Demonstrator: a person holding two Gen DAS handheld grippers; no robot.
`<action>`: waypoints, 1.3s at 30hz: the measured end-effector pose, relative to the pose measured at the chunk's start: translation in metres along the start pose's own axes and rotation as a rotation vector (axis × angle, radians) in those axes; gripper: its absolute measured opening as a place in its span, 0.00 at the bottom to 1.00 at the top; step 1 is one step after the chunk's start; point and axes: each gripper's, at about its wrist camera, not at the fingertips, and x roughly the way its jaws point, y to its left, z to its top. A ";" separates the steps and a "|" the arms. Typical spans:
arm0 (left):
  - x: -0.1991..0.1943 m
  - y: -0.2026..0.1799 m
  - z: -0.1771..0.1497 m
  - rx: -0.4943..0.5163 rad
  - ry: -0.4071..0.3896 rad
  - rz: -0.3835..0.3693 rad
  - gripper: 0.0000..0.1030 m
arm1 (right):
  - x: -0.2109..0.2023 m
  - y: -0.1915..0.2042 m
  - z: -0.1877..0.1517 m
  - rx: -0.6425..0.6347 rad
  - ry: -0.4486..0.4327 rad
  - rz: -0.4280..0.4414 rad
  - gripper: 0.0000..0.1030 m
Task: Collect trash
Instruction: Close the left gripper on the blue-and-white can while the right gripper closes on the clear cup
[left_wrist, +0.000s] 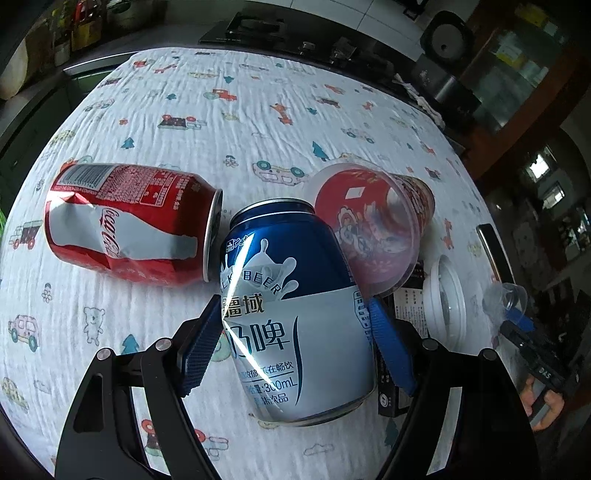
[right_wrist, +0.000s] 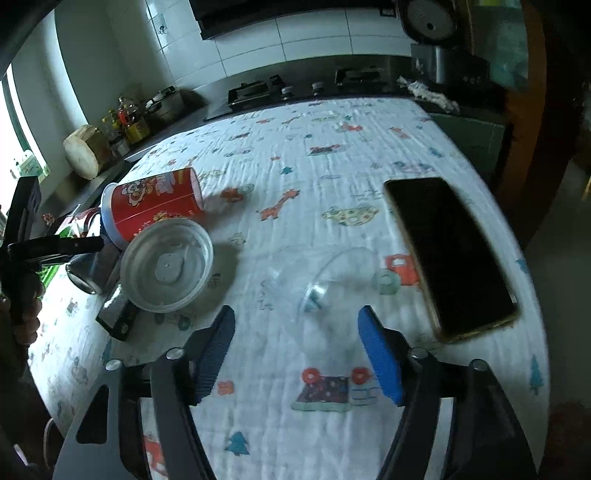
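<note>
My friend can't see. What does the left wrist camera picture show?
The left gripper clamps a blue and white milk beer can on a cartoon-print tablecloth. A dented red cola can lies to its left, a red printed cup on its side behind.

Home kitchen. Gas hob (right_wrist: 255, 90) sat just behind the cloth-covered counter (right_wrist: 332, 166), white wall tiles (right_wrist: 314, 40) above the hob, oil and sauce bottles (right_wrist: 127, 122) and a round wooden chopping block (right_wrist: 86, 151) left of it.
</note>
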 end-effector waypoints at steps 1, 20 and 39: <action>0.001 0.000 0.000 0.000 0.001 0.001 0.75 | 0.000 -0.001 0.000 -0.001 -0.002 0.004 0.65; -0.001 -0.002 -0.002 0.019 -0.005 -0.002 0.75 | 0.034 -0.023 0.020 0.034 0.016 0.050 0.69; -0.059 0.025 -0.026 0.022 -0.081 -0.066 0.74 | -0.004 0.079 0.028 -0.129 -0.042 0.117 0.67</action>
